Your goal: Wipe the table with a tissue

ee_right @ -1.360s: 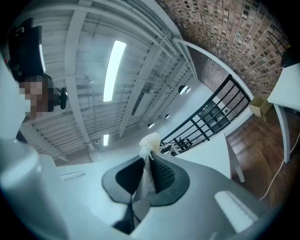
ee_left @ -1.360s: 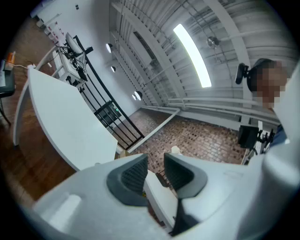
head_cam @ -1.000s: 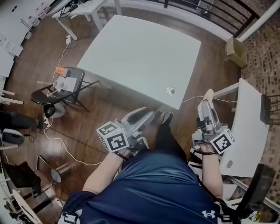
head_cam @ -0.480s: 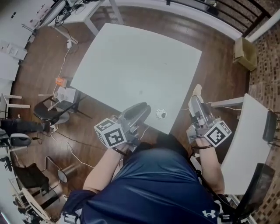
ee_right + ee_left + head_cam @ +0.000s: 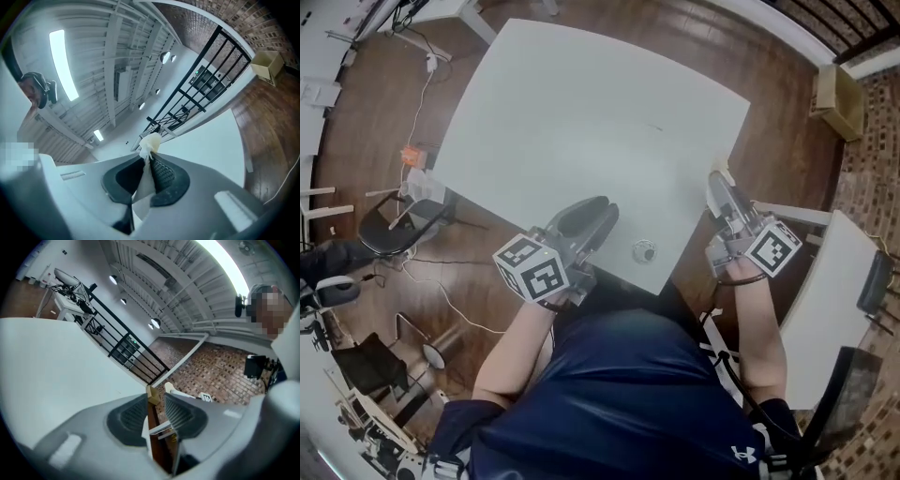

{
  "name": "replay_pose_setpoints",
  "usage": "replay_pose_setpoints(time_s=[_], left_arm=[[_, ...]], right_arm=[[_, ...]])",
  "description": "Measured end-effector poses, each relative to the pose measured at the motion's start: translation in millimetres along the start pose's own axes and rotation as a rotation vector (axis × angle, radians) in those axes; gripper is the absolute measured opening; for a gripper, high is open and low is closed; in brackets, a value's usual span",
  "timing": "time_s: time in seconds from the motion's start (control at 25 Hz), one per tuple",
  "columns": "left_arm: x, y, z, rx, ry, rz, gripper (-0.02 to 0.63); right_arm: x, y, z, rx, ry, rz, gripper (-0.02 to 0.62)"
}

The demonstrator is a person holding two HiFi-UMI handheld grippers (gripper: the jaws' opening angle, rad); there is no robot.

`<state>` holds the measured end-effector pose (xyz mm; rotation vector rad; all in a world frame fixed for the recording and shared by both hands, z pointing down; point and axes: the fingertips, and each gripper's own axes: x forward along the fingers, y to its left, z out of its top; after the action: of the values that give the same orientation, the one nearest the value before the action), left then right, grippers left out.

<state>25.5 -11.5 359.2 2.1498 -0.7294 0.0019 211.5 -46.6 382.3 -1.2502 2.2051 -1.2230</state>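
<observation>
The big white table (image 5: 581,112) fills the upper middle of the head view. My right gripper (image 5: 719,189) hangs by the table's near right edge, shut on a crumpled white tissue (image 5: 718,177). In the right gripper view the tissue (image 5: 151,142) sticks out past the fingertips of that gripper (image 5: 149,153), with the tabletop (image 5: 211,140) beyond. My left gripper (image 5: 598,212) sits over the table's near edge. Its jaws stand a narrow gap apart with nothing between them (image 5: 156,398), and the tabletop (image 5: 47,362) lies to its left.
A small round fitting (image 5: 644,251) sits in the tabletop near the front corner. A second white table (image 5: 839,281) stands at the right. A black chair (image 5: 389,220) with cables on the wood floor is at the left. A cardboard box (image 5: 836,98) stands at the far right.
The person has stepped up to the table, which now lies closer in view. Both grippers have moved forward, from over the floor to its near edge. The tissue stays held.
</observation>
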Motion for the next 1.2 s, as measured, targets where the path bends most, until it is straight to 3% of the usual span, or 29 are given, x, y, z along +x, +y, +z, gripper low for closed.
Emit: replay_pose_setpoints(time_s=[0.2,0.32,0.52,0.68,0.76,1.0,1.2], left_arm=[[26,36,-8,0.003,0.133,-0.018,0.110],[38,56,-11,0.028,0.173,-0.006,0.110],[39,81,-8,0.015,0.135,0.013,0.110],[38,96,-10,-0.015,0.110,0.029,0.106],[38,103,-9,-0.033,0.104,0.037,0.106],[38,113,0,-0.082,0.068,0.054,0.106],[34,123,3,-0.100,0.066,0.055,0.106]], right_arm=[[34,-38,-19,0.016,0.174,-0.090,0.018],[43,-68,-27,-0.060,0.318,-0.187,0.018],[53,-119,-45,-0.451,0.689,-0.326,0.018],[55,-146,-50,-0.887,1.008,-0.327,0.018],[63,-150,-51,-1.054,1.120,-0.305,0.017],[75,-161,-55,-1.371,1.384,-0.225,0.018],[77,-174,-59,-1.529,1.557,-0.181,0.017]])
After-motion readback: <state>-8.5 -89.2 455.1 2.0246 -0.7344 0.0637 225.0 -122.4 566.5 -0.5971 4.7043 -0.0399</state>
